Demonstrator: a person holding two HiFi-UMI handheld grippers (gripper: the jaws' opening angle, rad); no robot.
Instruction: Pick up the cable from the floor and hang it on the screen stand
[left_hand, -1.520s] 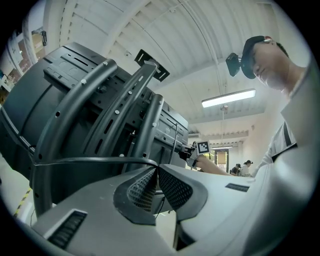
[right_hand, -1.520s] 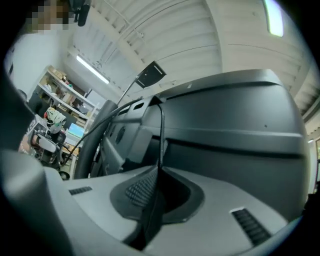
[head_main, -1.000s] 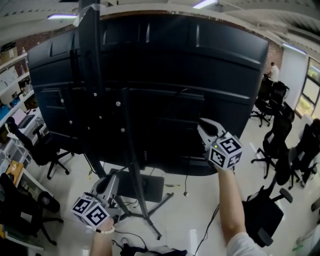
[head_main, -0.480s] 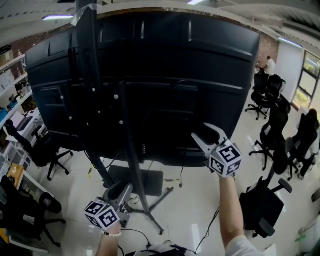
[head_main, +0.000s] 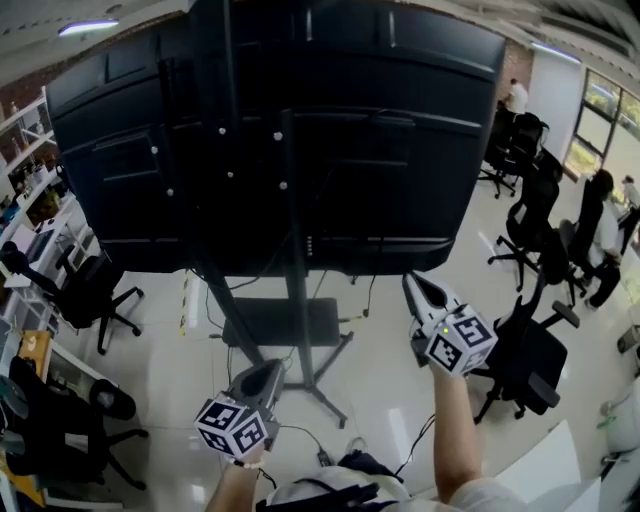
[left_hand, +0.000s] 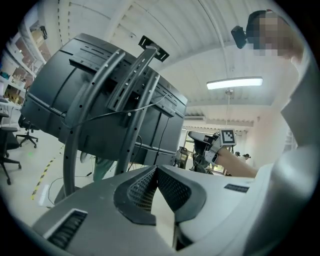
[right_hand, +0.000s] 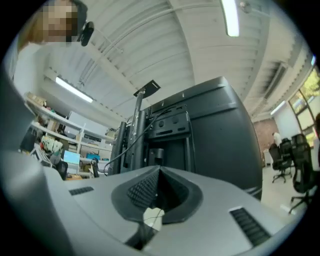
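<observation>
The back of a big black screen on its wheeled screen stand fills the head view. A thin black cable is draped across the stand's uprights; the same cable shows in the right gripper view. My left gripper is low, in front of the stand's base, shut and empty. Further right, my right gripper points up at the screen's lower edge, also shut with nothing between its pads. From the left gripper view I see the right gripper beyond the left gripper's tips.
The stand's base plate and splayed legs lie on the pale floor. Loose black cords trail near my feet. Office chairs stand at the left and right. People are at the far right.
Both grippers have drawn back and down from the screen. The right jaws stood apart half a second ago and are now together. The left gripper has shifted right.
</observation>
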